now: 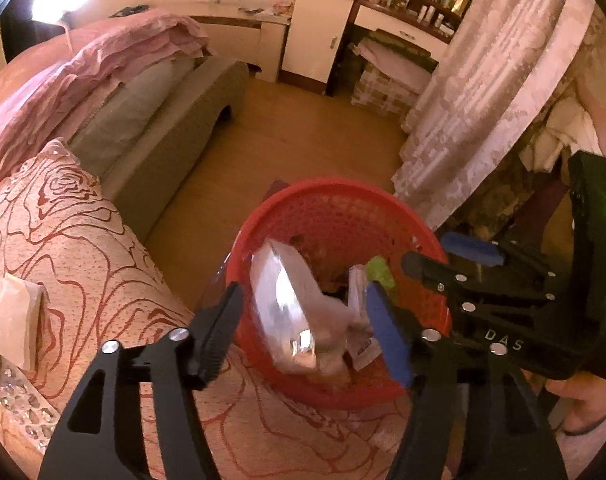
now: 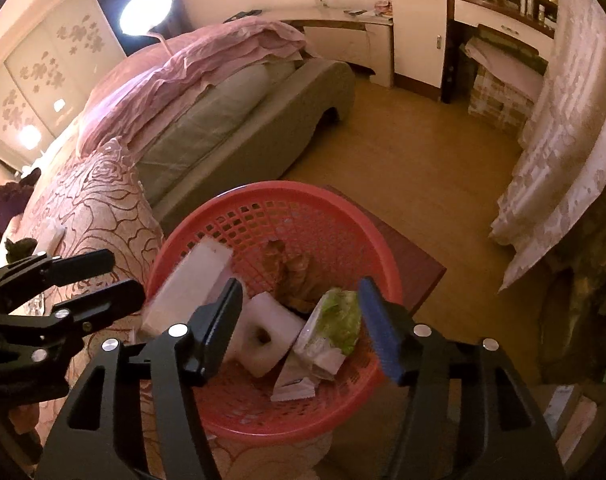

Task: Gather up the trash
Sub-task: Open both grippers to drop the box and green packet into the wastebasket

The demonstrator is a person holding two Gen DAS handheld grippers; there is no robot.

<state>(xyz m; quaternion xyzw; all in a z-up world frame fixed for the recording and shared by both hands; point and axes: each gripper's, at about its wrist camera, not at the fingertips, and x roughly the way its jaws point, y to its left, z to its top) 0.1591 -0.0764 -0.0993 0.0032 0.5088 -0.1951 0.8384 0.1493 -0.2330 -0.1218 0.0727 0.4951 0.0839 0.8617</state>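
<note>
The left hand-held gripper [image 1: 303, 332] hangs over the red basket [image 1: 383, 208] with its jaws apart, gripping nothing. A clear plastic packet [image 1: 287, 312], blurred in the left wrist view, sits between the fingers but seems free of both pads, tilted against the basket's near-left wall. The right hand-held gripper [image 2: 303, 324] is also open and empty above the same basket, just to the right of the left one; the two nearly touch over the rim.

Inside the basket lie the trash items: a white flat box [image 2: 187, 284] leaning on the left wall, a white roll [image 2: 263, 332] at the middle, a green-and-white wrapper [image 2: 335, 324] to its right, and a small white packet [image 2: 293, 384] toward the near rim. Something brownish lies at the bottom, too dim to name.

The basket stands on the floor [image 2: 423, 168] beside the bed [image 2: 99, 200], whose rose-patterned cover reaches its left rim. A lace curtain [image 2: 563, 160] hangs well to the basket's right.
</note>
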